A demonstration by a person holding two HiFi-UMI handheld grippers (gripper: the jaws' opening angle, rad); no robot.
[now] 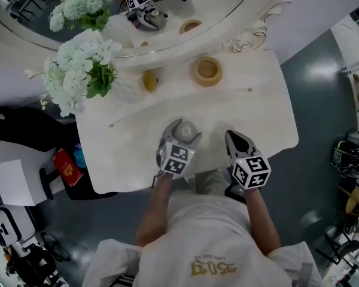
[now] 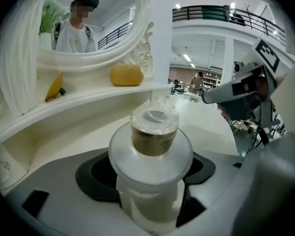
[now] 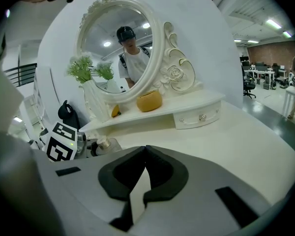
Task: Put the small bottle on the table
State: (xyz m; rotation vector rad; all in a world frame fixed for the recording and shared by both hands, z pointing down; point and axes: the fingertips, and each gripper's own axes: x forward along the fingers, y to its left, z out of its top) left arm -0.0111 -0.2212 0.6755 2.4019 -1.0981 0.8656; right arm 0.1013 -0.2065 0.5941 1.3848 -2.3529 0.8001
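mostly, the small bottle [image 2: 151, 167] was buried in the grip. in the left gripper view its lower body sank behind the grey gripper housing, so its base could not be seen, and no view showed whether it touched the table [image 1: 260, 103] or hung just above it. a faint line of print on the frosted body was too small to read. from the head view only the bottle's round pale top showed, boxed in by the left gripper [image 1: 182, 135] near the table's front edge, with the body below hidden.

the bottle stood upright, long axis vertical, clear cap and gold collar pointing up and the wide frosted shoulder below them. the left gripper's jaws were spread wide, and the dark pads pinched the bottle's body from both sides.

the right gripper [image 3: 146, 150] sat just beside it over the front edge, jaws pressed together at the tips with nothing between them. the marker cube [image 3: 62, 141] of the left gripper showed at the left of the right gripper view, partly cut off by the right gripper's own body.

at the back, under the oval mirror [image 3: 119, 53], a yellow round pot [image 1: 207, 70] stood on the raised shelf. a smaller yellow thing [image 1: 150, 80] lay near the white flowers [image 1: 82, 64]; its shape was hard to make out.
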